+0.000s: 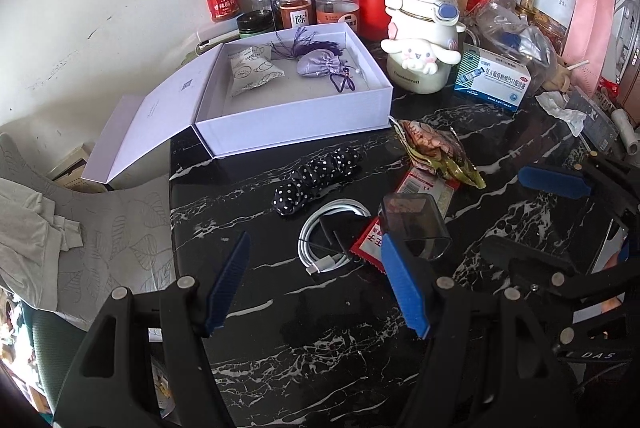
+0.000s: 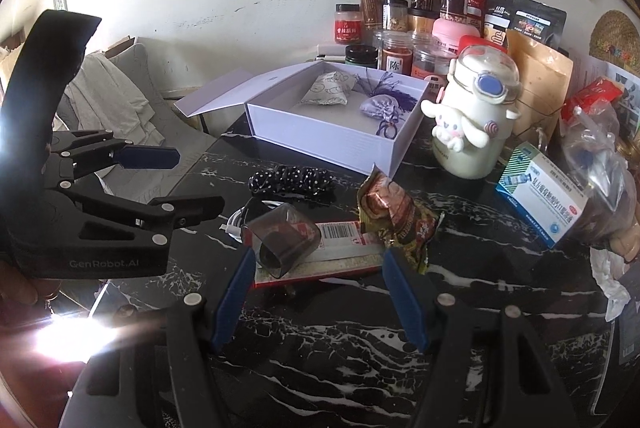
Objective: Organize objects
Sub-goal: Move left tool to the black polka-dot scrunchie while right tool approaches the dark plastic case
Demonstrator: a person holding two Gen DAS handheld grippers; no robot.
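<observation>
My left gripper [image 1: 316, 284] is open over the black marble table [image 1: 304, 356] with nothing between its blue pads. Just ahead of it lie a coiled white cable [image 1: 332, 240] and a black polka-dot hair band [image 1: 320, 176]. A smoky clear plastic cap [image 2: 282, 242] lies on a flat red packet [image 2: 340, 252], just beyond my open, empty right gripper [image 2: 320, 294]. A crumpled snack wrapper [image 2: 396, 216] sits to its right. Further back is an open white box [image 1: 296, 120] holding a printed sachet [image 1: 252, 70] and a purple pouch [image 1: 320, 62].
A cartoon-dog bottle [image 1: 420, 44], a blue-and-white medicine box [image 1: 492, 80] and several spice jars [image 1: 296, 4] crowd the back by the wall. Bags and tissue clutter the right side. A grey cushioned seat with cloth [image 1: 48, 228] stands off the table's left edge.
</observation>
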